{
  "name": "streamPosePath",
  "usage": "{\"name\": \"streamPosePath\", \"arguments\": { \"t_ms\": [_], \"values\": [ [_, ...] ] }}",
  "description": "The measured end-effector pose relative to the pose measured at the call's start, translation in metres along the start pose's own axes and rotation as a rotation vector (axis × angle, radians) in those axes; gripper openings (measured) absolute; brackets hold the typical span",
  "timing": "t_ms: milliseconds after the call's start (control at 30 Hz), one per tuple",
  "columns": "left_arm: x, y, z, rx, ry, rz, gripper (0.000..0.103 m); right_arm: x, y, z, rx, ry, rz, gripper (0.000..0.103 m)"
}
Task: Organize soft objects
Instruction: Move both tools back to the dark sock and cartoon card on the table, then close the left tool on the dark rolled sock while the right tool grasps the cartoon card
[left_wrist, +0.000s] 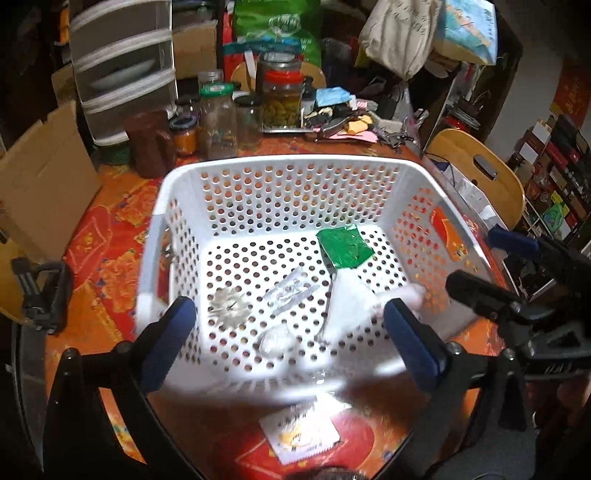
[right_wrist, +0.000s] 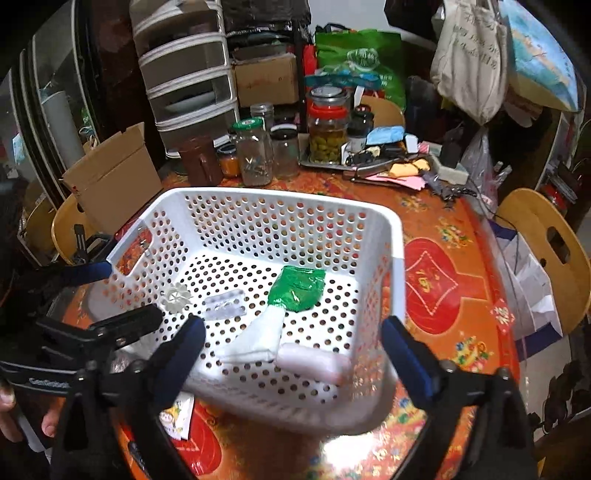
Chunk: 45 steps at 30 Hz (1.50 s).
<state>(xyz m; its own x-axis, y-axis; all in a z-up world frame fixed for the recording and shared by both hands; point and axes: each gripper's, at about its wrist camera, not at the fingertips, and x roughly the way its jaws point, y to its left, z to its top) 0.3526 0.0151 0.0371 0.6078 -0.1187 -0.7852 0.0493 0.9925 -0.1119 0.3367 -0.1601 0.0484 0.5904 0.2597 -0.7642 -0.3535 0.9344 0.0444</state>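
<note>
A white perforated basket (left_wrist: 284, 166) (right_wrist: 273, 201) stands on the red patterned table. Inside lie a green packet (left_wrist: 344, 245) (right_wrist: 297, 286), a white soft pouch (left_wrist: 349, 302) (right_wrist: 260, 336), a pale pink soft roll (right_wrist: 314, 363) (left_wrist: 408, 295), clear plastic packets (left_wrist: 290, 293) (right_wrist: 224, 306) and a silver pleated cup (left_wrist: 229, 304) (right_wrist: 176, 295). My left gripper (left_wrist: 290, 338) is open and empty over the basket's near edge. My right gripper (right_wrist: 295, 350) is open and empty over the basket's near right corner; it also shows in the left wrist view (left_wrist: 517, 273).
A yellow-and-white sachet (left_wrist: 300, 434) (right_wrist: 177, 415) lies on the table in front of the basket. Several jars (left_wrist: 255, 110) (right_wrist: 288, 144) and clutter stand behind it. A cardboard box (left_wrist: 40, 177), a drawer unit (right_wrist: 188, 74) and wooden chairs (right_wrist: 543, 243) surround the table.
</note>
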Motion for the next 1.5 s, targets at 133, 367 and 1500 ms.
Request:
{"name": "streamPosePath", "arguments": {
  "t_ms": [133,367,1500],
  "values": [
    [-0.031,-0.001,-0.03,0.012,-0.044,-0.011,0.103,-0.022,0.004,-0.02,-0.007,-0.028,-0.02,0.101],
    [-0.077,-0.005,-0.1,0.045,-0.113,0.027,0.103,-0.056,0.015,-0.062,0.0,-0.091,-0.007,0.101],
    [-0.054,0.04,-0.236,-0.048,-0.119,0.077,0.061,0.011,0.1,-0.166,0.016,-0.002,0.18,0.1]
  ]
}}
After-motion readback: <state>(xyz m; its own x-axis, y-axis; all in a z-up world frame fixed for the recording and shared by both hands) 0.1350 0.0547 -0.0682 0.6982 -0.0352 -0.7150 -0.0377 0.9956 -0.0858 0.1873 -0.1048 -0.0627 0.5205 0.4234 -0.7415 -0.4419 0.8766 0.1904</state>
